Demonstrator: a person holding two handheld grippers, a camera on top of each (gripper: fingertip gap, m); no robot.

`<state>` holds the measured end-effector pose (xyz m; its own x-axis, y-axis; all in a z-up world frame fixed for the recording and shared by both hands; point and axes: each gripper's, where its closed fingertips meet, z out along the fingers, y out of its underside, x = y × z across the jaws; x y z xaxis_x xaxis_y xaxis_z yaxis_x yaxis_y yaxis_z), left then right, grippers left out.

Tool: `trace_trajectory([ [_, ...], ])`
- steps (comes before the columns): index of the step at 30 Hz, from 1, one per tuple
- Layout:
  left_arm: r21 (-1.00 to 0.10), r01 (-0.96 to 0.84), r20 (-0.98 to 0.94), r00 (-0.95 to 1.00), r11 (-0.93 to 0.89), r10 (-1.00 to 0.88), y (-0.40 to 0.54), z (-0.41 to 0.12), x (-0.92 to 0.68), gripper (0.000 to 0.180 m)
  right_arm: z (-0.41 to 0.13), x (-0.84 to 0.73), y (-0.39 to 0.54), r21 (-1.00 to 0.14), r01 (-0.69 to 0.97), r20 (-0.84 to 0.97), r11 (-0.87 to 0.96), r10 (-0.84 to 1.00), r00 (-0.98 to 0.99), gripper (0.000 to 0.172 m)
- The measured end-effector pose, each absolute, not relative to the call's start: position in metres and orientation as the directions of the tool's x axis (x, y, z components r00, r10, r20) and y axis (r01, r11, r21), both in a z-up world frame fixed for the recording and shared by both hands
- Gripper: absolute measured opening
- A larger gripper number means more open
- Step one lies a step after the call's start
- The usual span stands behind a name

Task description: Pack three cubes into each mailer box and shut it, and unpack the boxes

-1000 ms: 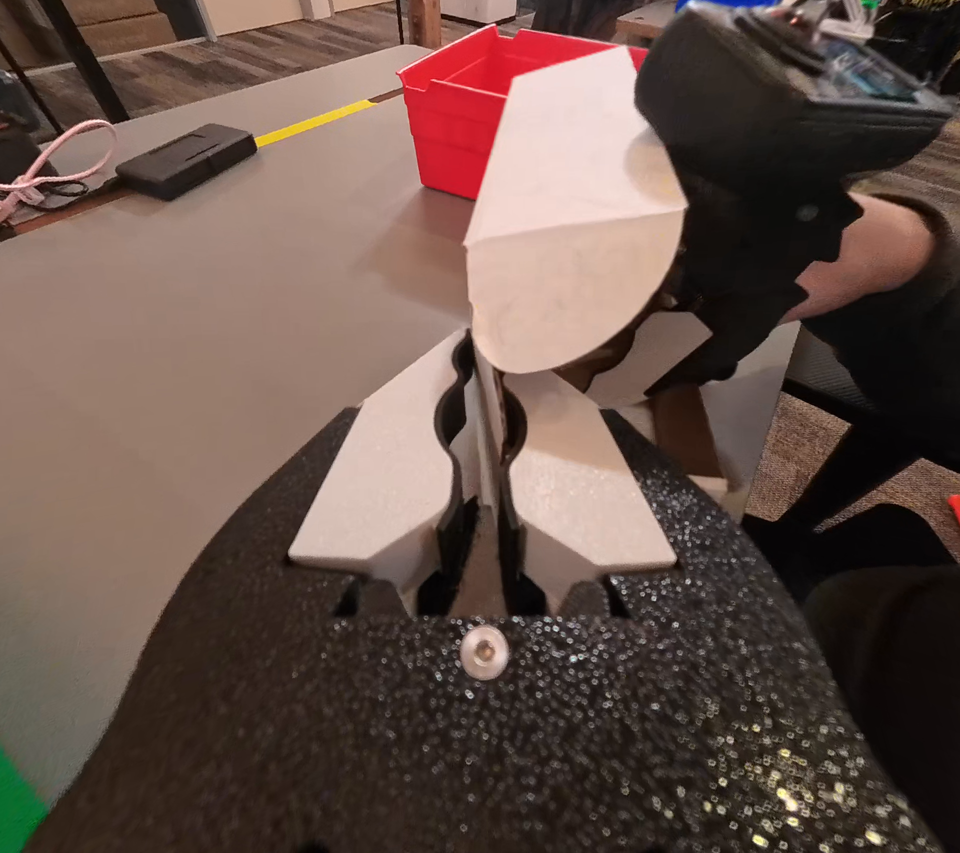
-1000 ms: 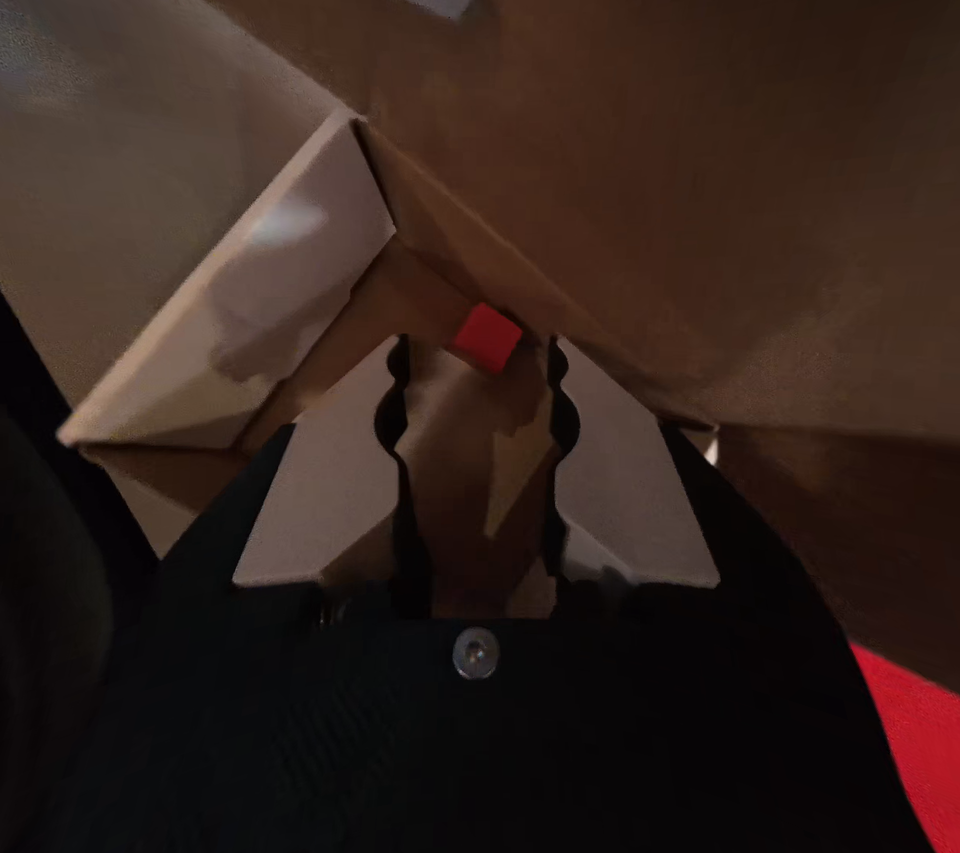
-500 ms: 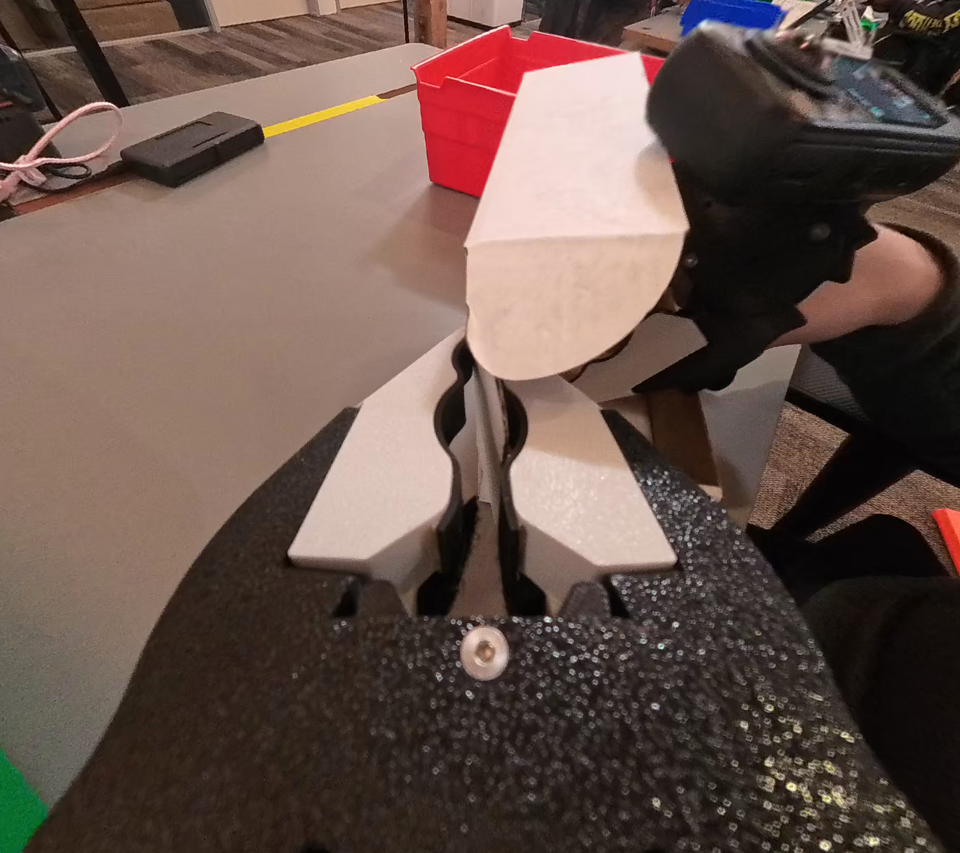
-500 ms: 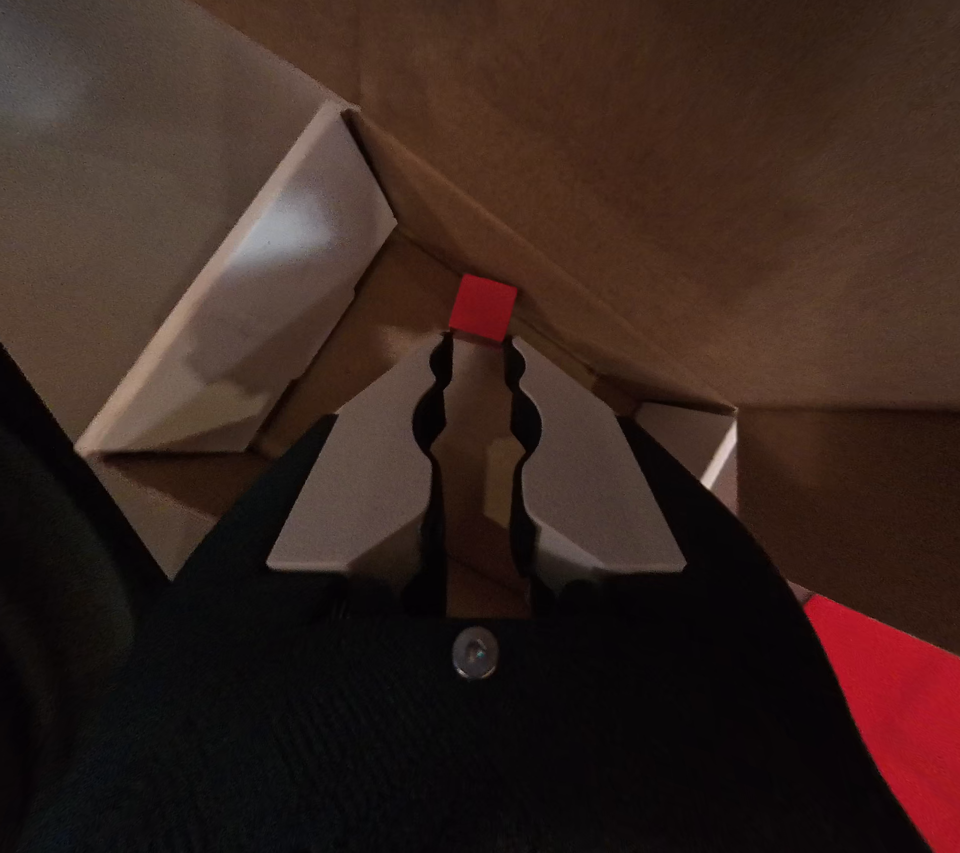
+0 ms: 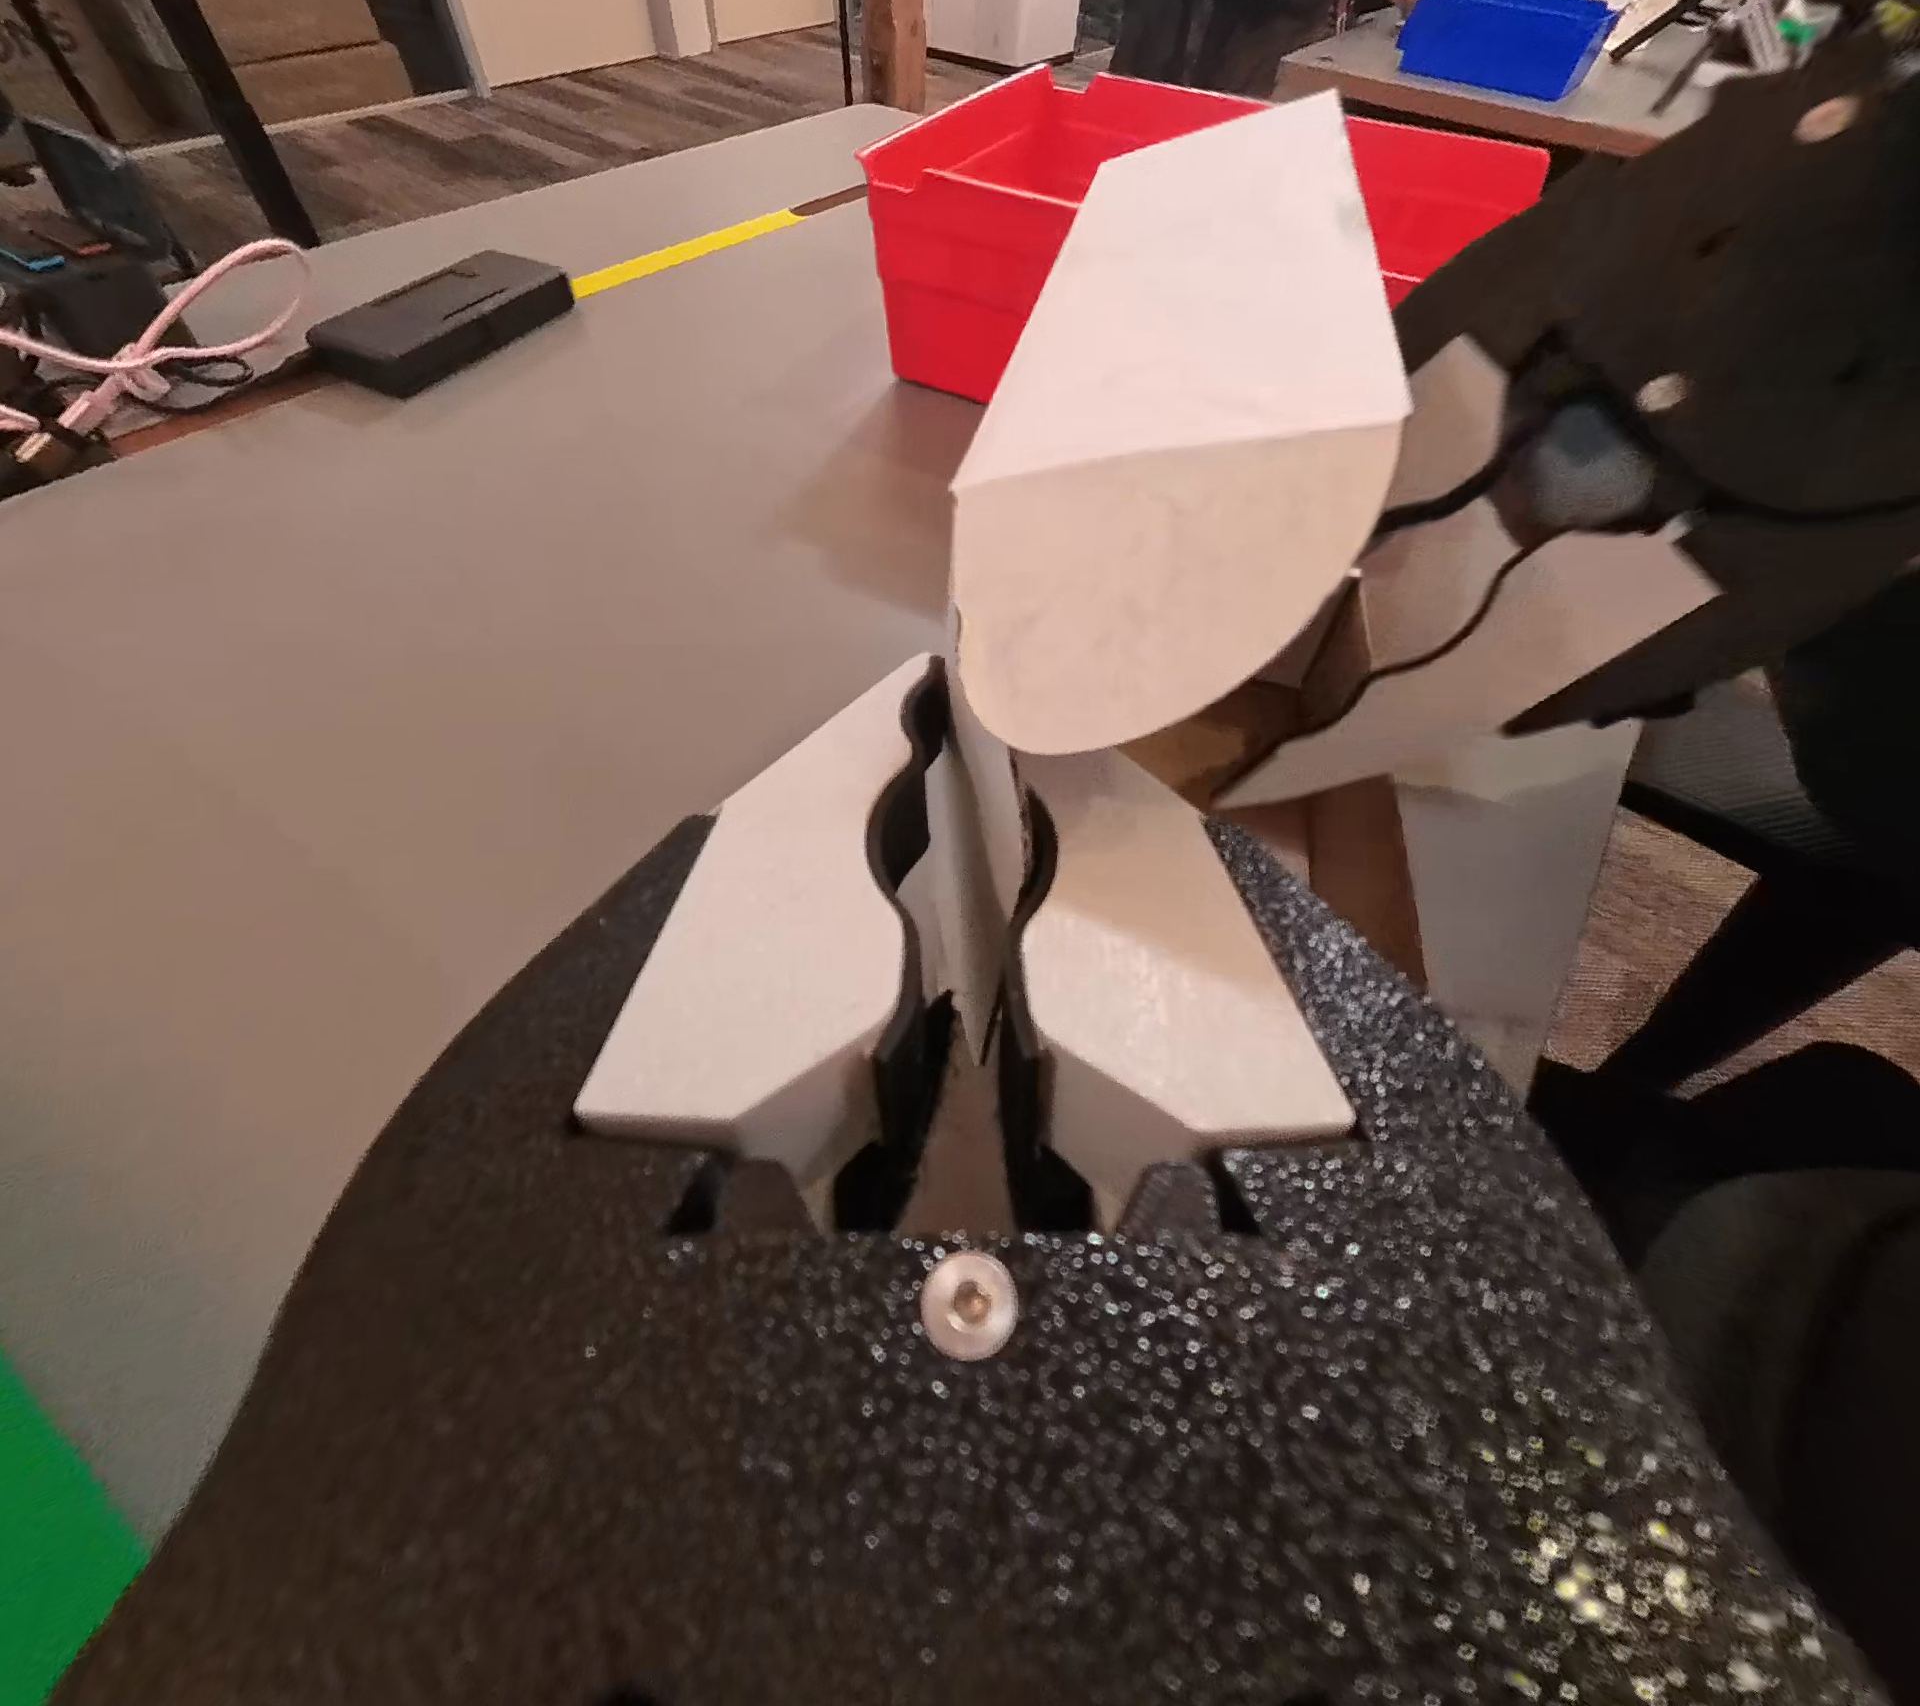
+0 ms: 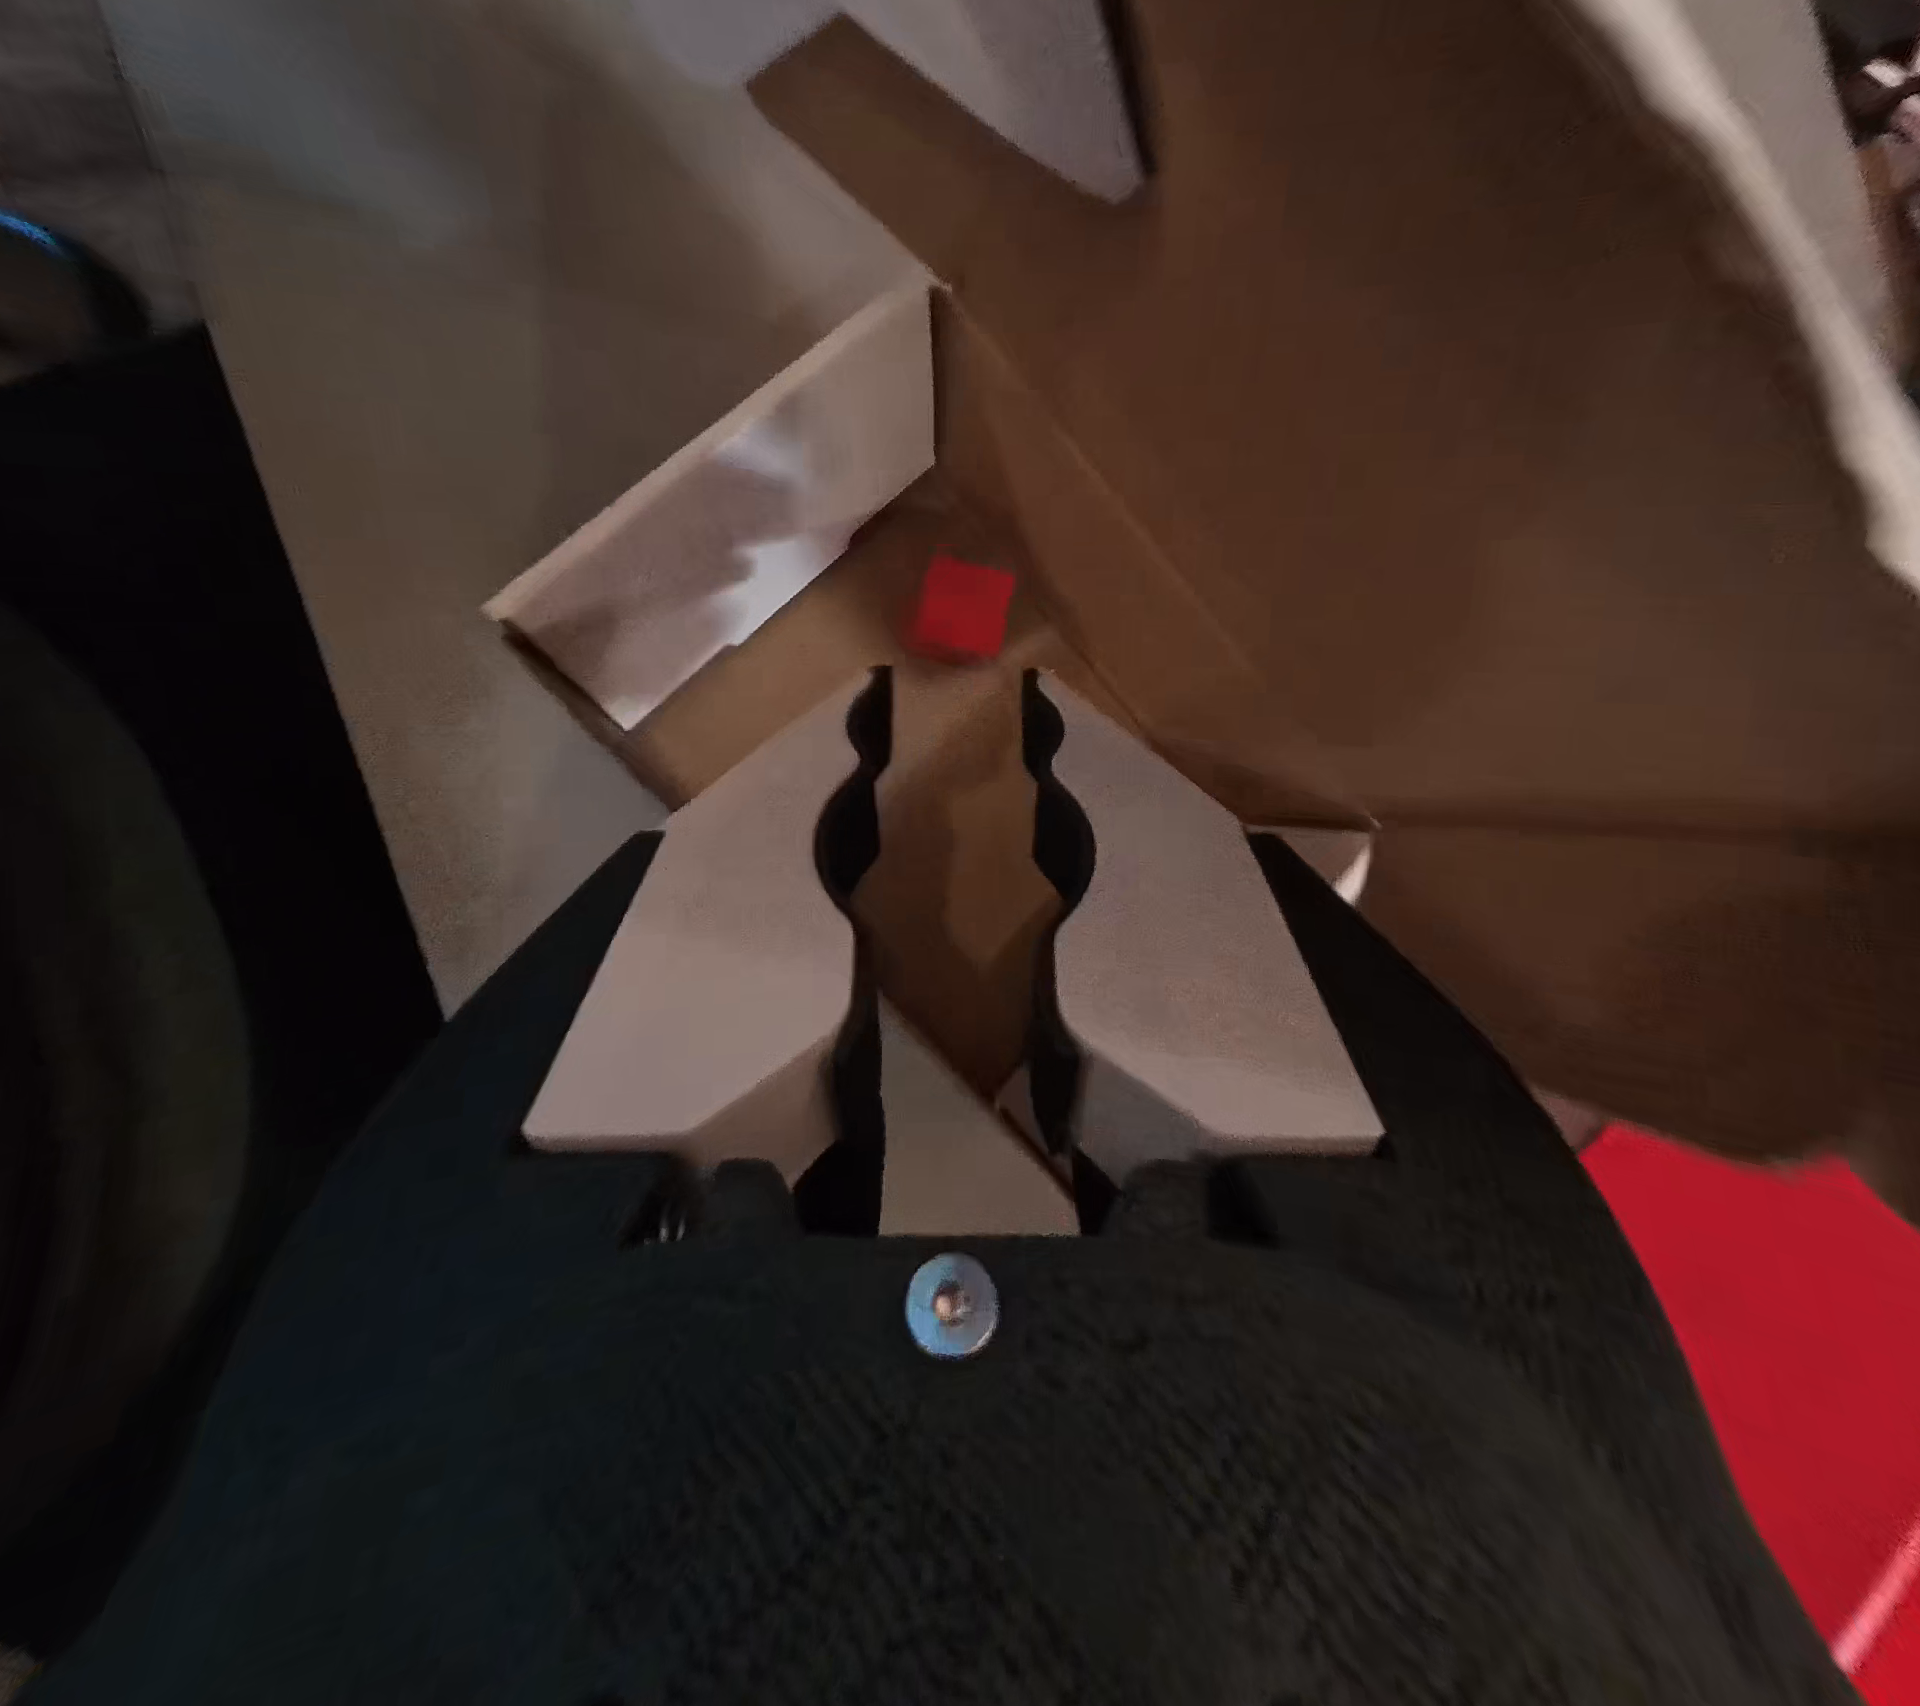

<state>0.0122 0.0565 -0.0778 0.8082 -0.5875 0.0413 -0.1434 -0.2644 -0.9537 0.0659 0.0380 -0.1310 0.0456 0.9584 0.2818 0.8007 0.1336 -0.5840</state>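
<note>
My left gripper [image 5: 977, 742] is shut on a thin white flap of the mailer box lid [image 5: 1174, 430] and holds the lid up over the grey table [image 5: 416, 669]. The right wrist view looks into the open box under the lid's brown underside [image 6: 1403, 409]. One red cube [image 6: 956, 607] lies on the brown floor in the corner by the white side wall [image 6: 727, 544]. My right gripper [image 6: 956, 680] is open and empty, with its tips just short of the cube. Its black body shows in the left wrist view [image 5: 1683, 368].
A red bin [image 5: 966, 254] stands behind the box and shows red at lower right in the right wrist view [image 6: 1766, 1344]. A black flat device [image 5: 436, 316], a pink cable [image 5: 156, 337] and a yellow tape line [image 5: 675, 254] lie at the far left. A person stands at a far table. Left tips to right tips: about 8 cm.
My right jaws narrowed beside the red cube, then widened a little as the gripper drew back; the cube stayed on the box floor. My left gripper kept hold of the lid flap.
</note>
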Motion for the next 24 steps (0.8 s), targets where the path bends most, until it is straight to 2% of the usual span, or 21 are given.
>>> trace_trajectory([
  [2,-0.956,-0.154,0.028,0.799,-0.250,-0.601,0.054,-0.075,0.017,0.003,-0.143,0.062,0.038,-0.556,0.816,0.282,0.158,0.959,0.006,0.030],
  [4,-0.960,-0.164,0.007,0.798,-0.228,-0.603,0.052,-0.071,0.019,0.002,-0.141,0.058,0.038,-0.574,0.803,0.278,0.159,0.960,0.009,0.029],
  [9,-0.976,-0.128,0.009,0.786,-0.178,-0.618,0.043,-0.052,0.023,0.001,-0.144,0.066,0.038,-0.529,0.834,0.300,0.154,0.954,0.014,0.034],
  [14,-0.984,-0.118,-0.010,0.786,-0.133,-0.618,0.034,-0.035,0.025,0.001,-0.135,0.057,0.044,-0.582,0.800,0.329,0.147,0.942,0.066,0.036],
  [18,-0.980,-0.132,-0.015,0.791,-0.147,-0.611,0.036,-0.039,0.023,0.001,-0.140,0.067,0.044,-0.532,0.834,0.330,0.145,0.943,0.047,0.040],
  [24,-0.972,-0.151,-0.008,0.788,-0.181,-0.616,0.038,-0.048,0.024,0.001,-0.149,0.087,0.017,-0.502,0.858,0.131,0.111,0.990,-0.051,0.040],
])
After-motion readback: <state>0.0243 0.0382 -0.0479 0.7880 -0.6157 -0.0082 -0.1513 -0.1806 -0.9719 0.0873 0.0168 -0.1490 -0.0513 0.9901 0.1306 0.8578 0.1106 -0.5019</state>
